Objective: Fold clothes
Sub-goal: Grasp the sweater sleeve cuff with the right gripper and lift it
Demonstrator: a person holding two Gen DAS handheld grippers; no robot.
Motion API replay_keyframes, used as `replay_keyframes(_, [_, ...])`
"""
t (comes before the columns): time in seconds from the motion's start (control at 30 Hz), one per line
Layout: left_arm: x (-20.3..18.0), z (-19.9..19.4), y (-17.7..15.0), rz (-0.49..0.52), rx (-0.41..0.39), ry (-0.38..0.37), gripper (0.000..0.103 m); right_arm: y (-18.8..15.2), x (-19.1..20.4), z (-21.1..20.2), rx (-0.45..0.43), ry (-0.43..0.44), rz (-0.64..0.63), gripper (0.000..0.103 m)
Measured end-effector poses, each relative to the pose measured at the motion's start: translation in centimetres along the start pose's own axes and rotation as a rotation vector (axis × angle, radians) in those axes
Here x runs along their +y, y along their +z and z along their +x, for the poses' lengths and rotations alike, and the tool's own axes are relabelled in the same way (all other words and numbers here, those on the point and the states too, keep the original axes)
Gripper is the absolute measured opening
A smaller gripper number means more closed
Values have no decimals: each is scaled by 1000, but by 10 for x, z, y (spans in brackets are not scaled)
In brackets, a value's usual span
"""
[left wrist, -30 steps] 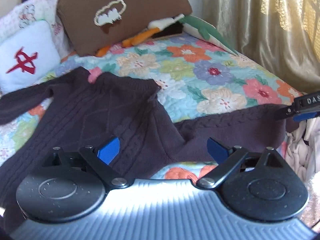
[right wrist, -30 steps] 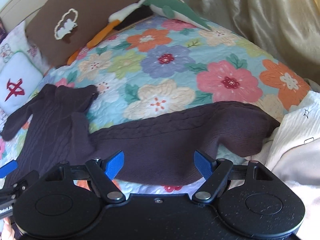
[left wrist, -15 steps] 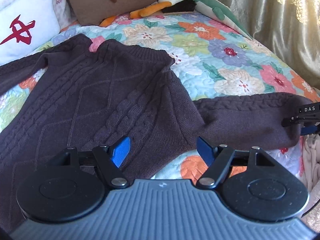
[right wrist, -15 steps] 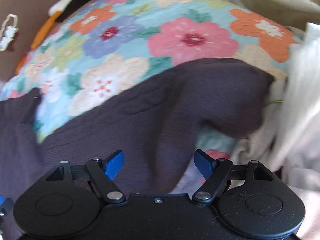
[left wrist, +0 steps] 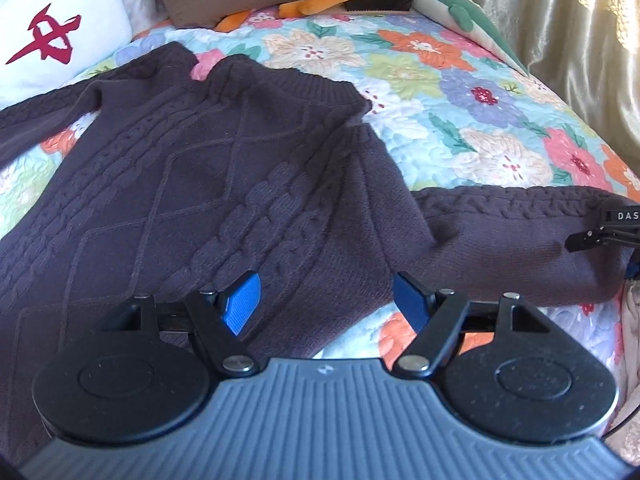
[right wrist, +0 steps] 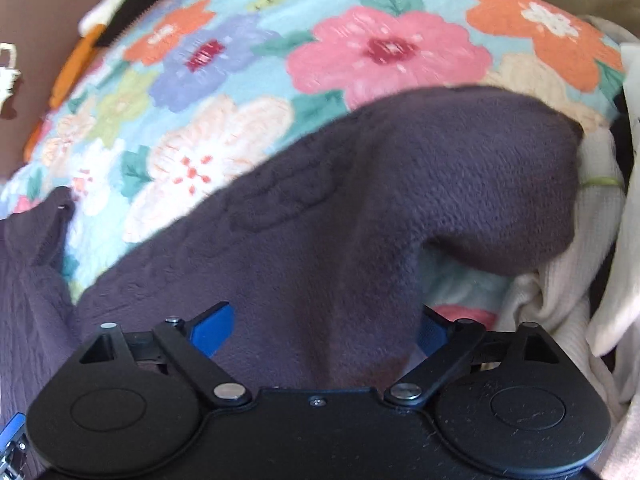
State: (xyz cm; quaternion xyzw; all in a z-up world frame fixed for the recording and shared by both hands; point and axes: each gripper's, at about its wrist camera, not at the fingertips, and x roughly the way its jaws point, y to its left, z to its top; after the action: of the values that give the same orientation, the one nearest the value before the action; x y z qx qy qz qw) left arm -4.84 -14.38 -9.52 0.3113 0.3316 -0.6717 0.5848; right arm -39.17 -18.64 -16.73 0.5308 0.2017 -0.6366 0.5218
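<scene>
The sweater (left wrist: 248, 184) is spread flat on the quilt (left wrist: 460, 92) for folding, with the left gripper (left wrist: 326, 300) held apart over its side and the right gripper's (right wrist: 320, 330) jaws closing around its sleeve (right wrist: 360, 208), not yet pinched.

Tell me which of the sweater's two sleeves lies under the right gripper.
The sleeve stretched toward the curtain side of the bed, its cuff by the cream clothes; the right gripper straddles it. The other sleeve runs off toward the white pillow.

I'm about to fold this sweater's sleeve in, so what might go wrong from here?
The right claw, closing, straddles a thick hump of the sleeve, so it may pinch only part. The sleeve's end lies against the cream clothes, which could drag along. The left claw only hovers, open, over the sweater.
</scene>
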Motion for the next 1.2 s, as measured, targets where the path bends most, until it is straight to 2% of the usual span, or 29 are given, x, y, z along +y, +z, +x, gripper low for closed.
replay_keyframes(0.03, [1, -1, -1, 4, -2, 7, 73, -1, 0, -3, -25, -3, -9, 70])
replay_keyframes(0.07, [1, -3, -1, 8, -5, 13, 73, -1, 0, -6, -53, 7, -15, 49])
replay_keyframes(0.1, [2, -4, -2, 10, -9, 18, 73, 0, 0, -9, -71, 23, -22, 20])
replay_keyframes(0.13, [3, -5, -2, 6, -15, 18, 73, 3, 0, -13, -86, 68, -26, 15])
replay_keyframes(0.23, [2, -11, 0, 5, -34, -5, 74, 6, 13, -32, -162, 185, -71, 15])
replay_keyframes(0.33, [-3, -19, 1, 34, -60, -20, 77, 6, 50, -52, -195, 282, -188, 15])
replay_keyframes(0.5, [-3, -35, 9, 36, -118, -53, 79, 4, 132, -69, -142, 534, -353, 15])
replay_keyframes(0.67, [15, -55, 14, 18, -220, -57, 87, -5, 222, -75, -24, 744, -514, 15])
replay_keyframes(0.77, [33, -60, 13, 25, -272, -33, 89, -18, 266, -71, 42, 782, -593, 15])
replay_keyframes(0.83, [47, -58, 13, -2, -259, -21, 89, -25, 290, -63, 92, 786, -631, 15])
replay_keyframes(0.93, [68, -55, 15, -51, -235, -49, 89, -35, 311, -53, 143, 793, -687, 15])
replay_keyframes(1.03, [82, -49, 18, -92, -211, -84, 89, -46, 314, -42, 158, 803, -731, 15])
replay_keyframes(1.1, [91, -47, 17, -100, -190, -110, 89, -48, 308, -25, 191, 817, -716, 15])
replay_keyframes(1.2, [96, -42, 11, -76, -149, -100, 89, -50, 296, -5, 241, 806, -684, 15])
